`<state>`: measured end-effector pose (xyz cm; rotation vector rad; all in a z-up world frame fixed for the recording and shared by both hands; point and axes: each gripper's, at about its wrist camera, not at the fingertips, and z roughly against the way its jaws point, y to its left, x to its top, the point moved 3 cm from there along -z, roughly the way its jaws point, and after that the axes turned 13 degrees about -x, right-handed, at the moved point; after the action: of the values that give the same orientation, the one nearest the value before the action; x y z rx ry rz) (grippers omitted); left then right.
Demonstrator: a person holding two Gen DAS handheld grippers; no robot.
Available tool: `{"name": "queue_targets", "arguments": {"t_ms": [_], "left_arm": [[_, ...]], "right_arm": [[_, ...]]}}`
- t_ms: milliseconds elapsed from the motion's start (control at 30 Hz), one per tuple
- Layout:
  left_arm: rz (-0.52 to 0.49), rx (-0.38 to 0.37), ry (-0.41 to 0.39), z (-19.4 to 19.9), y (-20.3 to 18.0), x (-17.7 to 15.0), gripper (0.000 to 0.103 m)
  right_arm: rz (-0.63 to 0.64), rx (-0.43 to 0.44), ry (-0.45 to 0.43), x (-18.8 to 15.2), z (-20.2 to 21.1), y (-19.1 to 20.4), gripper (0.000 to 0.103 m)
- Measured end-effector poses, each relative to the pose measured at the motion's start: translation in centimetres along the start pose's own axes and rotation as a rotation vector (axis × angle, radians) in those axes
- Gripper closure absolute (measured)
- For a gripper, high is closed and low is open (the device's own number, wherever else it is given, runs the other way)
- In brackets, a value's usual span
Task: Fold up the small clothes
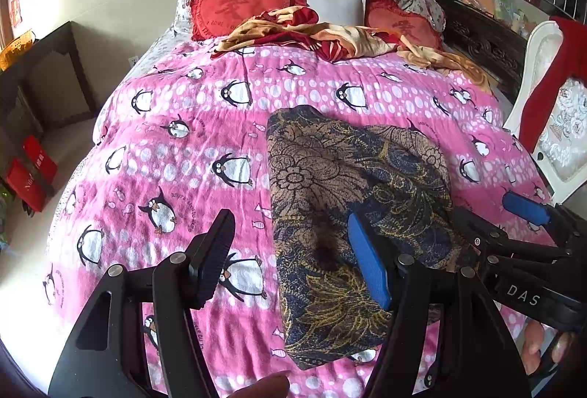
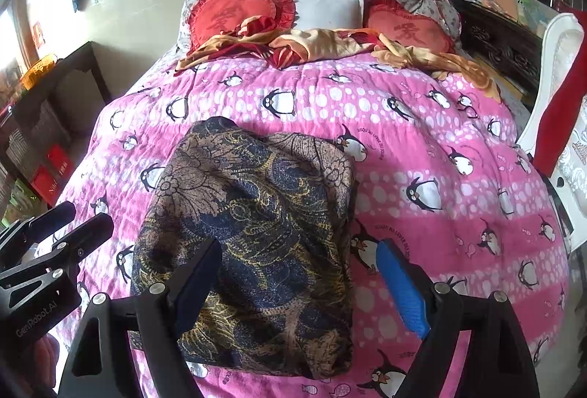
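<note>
A dark blue and tan floral garment (image 1: 352, 221) lies folded into a rough rectangle on the pink penguin blanket (image 1: 190, 148); it also shows in the right wrist view (image 2: 256, 236). My left gripper (image 1: 293, 262) is open and empty, hovering over the garment's left edge. My right gripper (image 2: 301, 291) is open and empty over the garment's near right part. The right gripper also shows at the right edge of the left wrist view (image 1: 528, 214). The left gripper shows at the left edge of the right wrist view (image 2: 69, 225).
Two red heart cushions (image 1: 234, 5) and a crumpled red and orange cloth (image 1: 315, 34) lie at the head of the bed. A dark shelf (image 1: 47, 75) with red boxes stands left. A white chair (image 1: 550, 111) with a red cloth stands right.
</note>
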<state>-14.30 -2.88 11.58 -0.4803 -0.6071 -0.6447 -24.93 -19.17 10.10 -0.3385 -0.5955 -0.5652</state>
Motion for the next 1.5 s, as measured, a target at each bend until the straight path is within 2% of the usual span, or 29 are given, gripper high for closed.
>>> {"name": "queue_targets", "arguments": {"t_ms": [1500], "left_arm": [[0.032,-0.003,0.057,-2.7,1.6,-0.5,0.039]], "right_arm": [[0.032,-0.006,0.068,-0.1,-3.0,1.7,0.019]]}}
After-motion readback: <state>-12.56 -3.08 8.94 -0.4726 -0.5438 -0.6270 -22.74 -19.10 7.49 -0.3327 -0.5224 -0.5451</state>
